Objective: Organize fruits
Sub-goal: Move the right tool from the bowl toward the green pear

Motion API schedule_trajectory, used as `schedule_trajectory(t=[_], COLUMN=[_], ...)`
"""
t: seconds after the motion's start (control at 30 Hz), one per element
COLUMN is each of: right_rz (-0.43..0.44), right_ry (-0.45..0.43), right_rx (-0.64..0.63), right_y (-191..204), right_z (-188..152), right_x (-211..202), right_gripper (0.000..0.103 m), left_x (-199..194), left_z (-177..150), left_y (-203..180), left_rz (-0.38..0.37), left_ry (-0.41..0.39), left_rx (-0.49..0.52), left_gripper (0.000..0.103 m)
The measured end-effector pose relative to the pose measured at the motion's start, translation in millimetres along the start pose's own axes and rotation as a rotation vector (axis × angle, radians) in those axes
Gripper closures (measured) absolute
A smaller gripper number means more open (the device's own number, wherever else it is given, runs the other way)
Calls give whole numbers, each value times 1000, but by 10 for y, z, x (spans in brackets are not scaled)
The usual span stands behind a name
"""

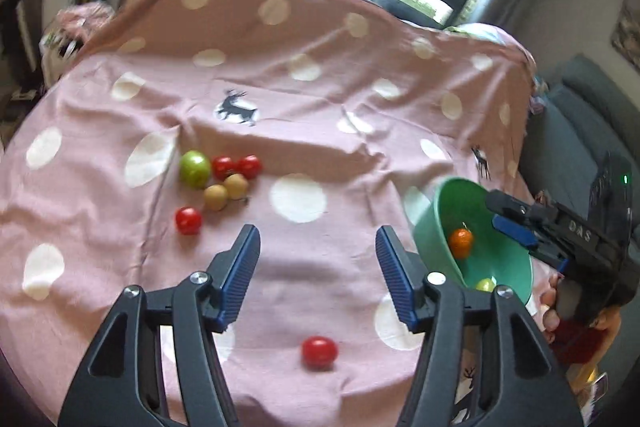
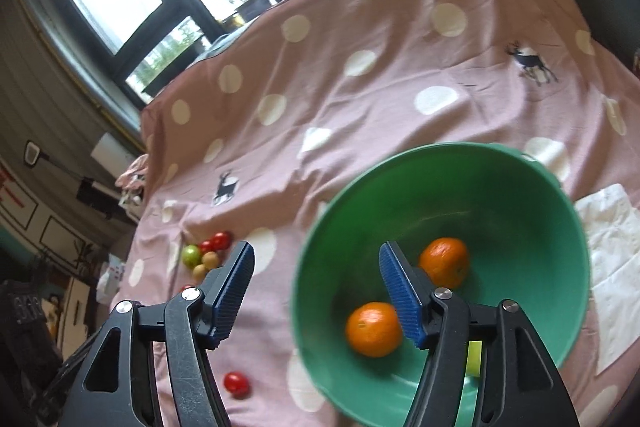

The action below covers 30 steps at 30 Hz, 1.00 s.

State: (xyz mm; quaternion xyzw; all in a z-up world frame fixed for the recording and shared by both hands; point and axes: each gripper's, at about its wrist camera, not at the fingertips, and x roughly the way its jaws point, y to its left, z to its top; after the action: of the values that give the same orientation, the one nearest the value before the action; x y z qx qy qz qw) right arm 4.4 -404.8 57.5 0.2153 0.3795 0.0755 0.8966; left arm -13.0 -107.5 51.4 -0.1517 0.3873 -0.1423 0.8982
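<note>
Resting on the pink spotted cloth (image 1: 320,75), most fruits cluster far left: a green apple (image 1: 195,169), red tomatoes (image 1: 236,167) and brownish fruits (image 1: 226,191); one tomato (image 1: 319,352) lies near. The left tongs (image 1: 318,267) and right tongs (image 2: 316,293) stand apart, empty. The green bowl (image 2: 540,227), perhaps tilted, holds two oranges (image 2: 374,329). Tomatoes look smooth, soft-skinned; pinch gently across the middle. The right tool reads "DAS" (image 1: 578,231)

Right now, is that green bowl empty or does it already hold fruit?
Not empty. The green bowl holds two oranges and a yellow-green fruit near its bottom; more fruit lies outside.
</note>
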Motion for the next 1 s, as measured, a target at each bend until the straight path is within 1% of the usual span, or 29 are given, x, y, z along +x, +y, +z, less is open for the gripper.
schedule_trajectory(t=[0.07,0.13,0.2,0.3,0.33,0.4,0.43,0.47,0.67,0.8,0.87,0.93,1.0], right_rz=[28,46,58,74,73,59,50,45,43,93,100,67,40], right_ry=[4,4,5,14,20,39,52,63,156,210,244,267,290], right_rx=[-12,-30,-63,-97,-104,-122,-134,-144,-192,-172,-214,-261,-300], right_y=[116,250,400,558,592,669,715,758,1145,1429,1638,1842,2012], right_z=[-31,-72,-121,-190,-213,-259,-278,-289,-277,-180,-186,-214,-247], right_x=[46,100,159,256,290,367,414,458,867,1198,1393,1597,1802], right_gripper=[37,37,37,37,37,37,37,37,37,37,42,51,57], left_x=[28,40,20,-48,-56,-56,-56,-60,-85,-51,-35,-19,-16], left_z=[-16,-20,7,54,64,83,91,97,133,149,150,151,154], left_y=[232,345,406,610,675,811,880,928,1207,1263,1314,1350,1393], left_rz=[-17,4,20,8,17,78,114,134,219,262,273,274,276], left_ry=[21,37,36,19,18,17,18,18,-1,12,20,26,30], left_rx=[-81,-104,-111,-165,-181,-214,-220,-223,-270,-256,-269,-277,-286], left_gripper=[41,41,41,41,41,41,41,41,42,42,42,42,42])
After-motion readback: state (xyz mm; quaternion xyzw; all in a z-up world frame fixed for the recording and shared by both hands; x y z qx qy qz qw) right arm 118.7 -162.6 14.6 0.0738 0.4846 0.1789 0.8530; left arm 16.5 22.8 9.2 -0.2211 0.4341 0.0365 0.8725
